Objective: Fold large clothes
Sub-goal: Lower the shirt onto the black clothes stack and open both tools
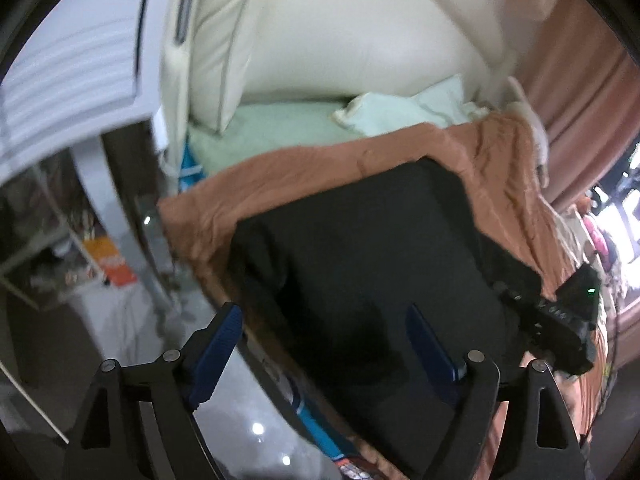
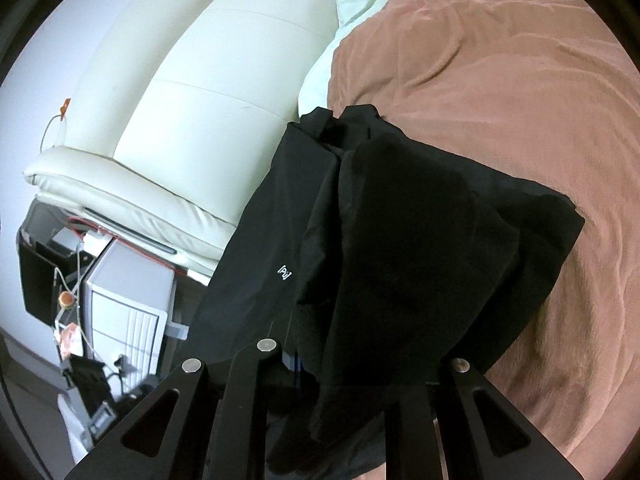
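A large black garment lies on the bed's rust-brown cover, its left side at the bed edge. My left gripper is open, its blue pads spread apart just above the garment's near edge. The right gripper shows at the garment's right side in the left wrist view. In the right wrist view the black garment is bunched in folds and drapes over my right gripper, hiding its fingertips. A small white logo shows on the cloth.
A cream padded headboard and pale green pillows are at the bed's head. A white cabinet with cables stands beside the bed. The brown cover spreads wide to the right. Glossy floor lies below the bed edge.
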The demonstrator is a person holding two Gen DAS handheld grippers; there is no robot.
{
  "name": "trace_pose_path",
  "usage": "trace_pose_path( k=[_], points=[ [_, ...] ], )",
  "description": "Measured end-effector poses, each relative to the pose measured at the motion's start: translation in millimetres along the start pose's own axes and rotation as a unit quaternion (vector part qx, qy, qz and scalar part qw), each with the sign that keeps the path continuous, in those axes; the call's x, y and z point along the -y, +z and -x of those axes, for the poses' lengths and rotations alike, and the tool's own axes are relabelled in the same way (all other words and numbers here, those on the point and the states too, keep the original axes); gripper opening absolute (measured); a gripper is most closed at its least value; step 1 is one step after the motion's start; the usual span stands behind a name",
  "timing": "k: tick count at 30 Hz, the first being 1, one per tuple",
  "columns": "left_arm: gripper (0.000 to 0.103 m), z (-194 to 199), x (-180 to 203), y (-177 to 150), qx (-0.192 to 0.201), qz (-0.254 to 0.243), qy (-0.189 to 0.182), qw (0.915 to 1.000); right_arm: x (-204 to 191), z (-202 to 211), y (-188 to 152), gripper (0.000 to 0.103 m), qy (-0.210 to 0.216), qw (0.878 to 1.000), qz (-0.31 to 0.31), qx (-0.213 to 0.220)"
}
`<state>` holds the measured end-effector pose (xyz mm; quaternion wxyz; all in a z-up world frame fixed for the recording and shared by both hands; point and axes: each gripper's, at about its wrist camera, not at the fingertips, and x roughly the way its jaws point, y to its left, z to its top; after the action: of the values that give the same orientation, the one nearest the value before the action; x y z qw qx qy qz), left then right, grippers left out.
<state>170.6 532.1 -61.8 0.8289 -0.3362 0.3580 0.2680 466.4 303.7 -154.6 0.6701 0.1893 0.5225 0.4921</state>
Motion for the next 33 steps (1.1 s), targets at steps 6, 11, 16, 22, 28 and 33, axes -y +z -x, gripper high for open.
trace_pose_path(
  k=[6,11,16,22,28,33],
  points=[
    [0.066,-29.7,0.1,-11.8,-0.027,0.014,-0.021,0.9993,-10.6,-1.8,6.5,0.016,-0.005,0.999,0.032,0.002],
    [0.052,-46.7,-3.1,-5.2,-0.031,0.041,-0.040,0.9979,-14.6,-7.8,17.1,0.015,-0.006,0.999,0.033,0.005],
    [0.038,-58.8,-4.8,5.4,-0.024,0.052,-0.064,0.9963,-9.4,-9.3,28.3,0.015,0.000,1.000,0.020,0.016],
    [0.038,-66.6,6.2,11.9,-0.021,0.035,-0.058,0.9975,17.5,-10.3,22.9,0.016,0.007,1.000,-0.019,0.022],
    [0.039,-62.6,-3.3,3.5,-0.015,0.043,-0.057,0.9974,35.6,-13.5,2.6,0.032,-0.013,1.000,-0.026,0.004],
    [0.042,-54.3,-0.4,-6.3,-0.016,0.037,-0.043,0.9983,48.3,0.5,2.2,0.039,-0.018,0.998,-0.054,0.001]
  ],
)
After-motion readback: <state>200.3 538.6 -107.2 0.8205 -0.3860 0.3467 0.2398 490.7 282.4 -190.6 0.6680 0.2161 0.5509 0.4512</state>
